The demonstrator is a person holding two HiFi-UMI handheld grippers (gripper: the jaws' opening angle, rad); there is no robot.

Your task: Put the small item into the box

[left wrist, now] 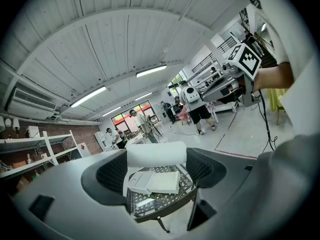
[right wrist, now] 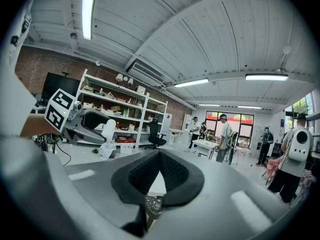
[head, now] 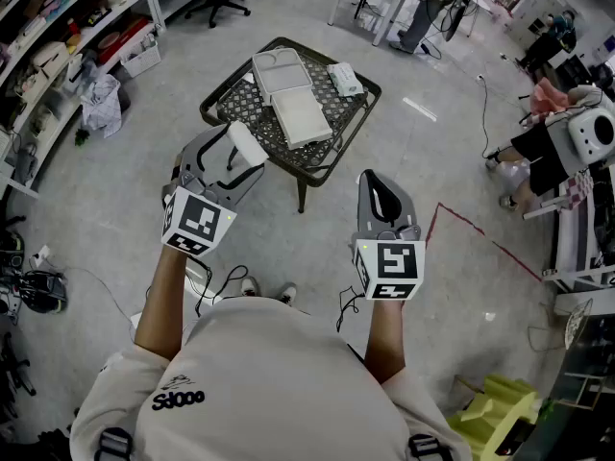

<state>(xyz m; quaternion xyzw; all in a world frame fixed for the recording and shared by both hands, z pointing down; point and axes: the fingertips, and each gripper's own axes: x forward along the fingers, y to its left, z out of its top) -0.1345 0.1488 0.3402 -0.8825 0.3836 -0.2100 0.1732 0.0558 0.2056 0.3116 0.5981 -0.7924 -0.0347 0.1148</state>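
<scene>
No readable brand shows on the box or the small item. The cubes on both grippers carry only black-and-white square markers, and the dark print on the person's white shirt is too warped to read.

The box lies open on the black lattice table, with a white packet beside it at the table's right corner. A red floor line runs right of the table, and shelves stand to its left.

The left gripper hovers at the table's near edge, its jaws spread wide and clamped on the small item, a white block. The block's long axis runs level, crosswise from jaw to jaw.

The right gripper is short of the table, its jaws together and empty.
</scene>
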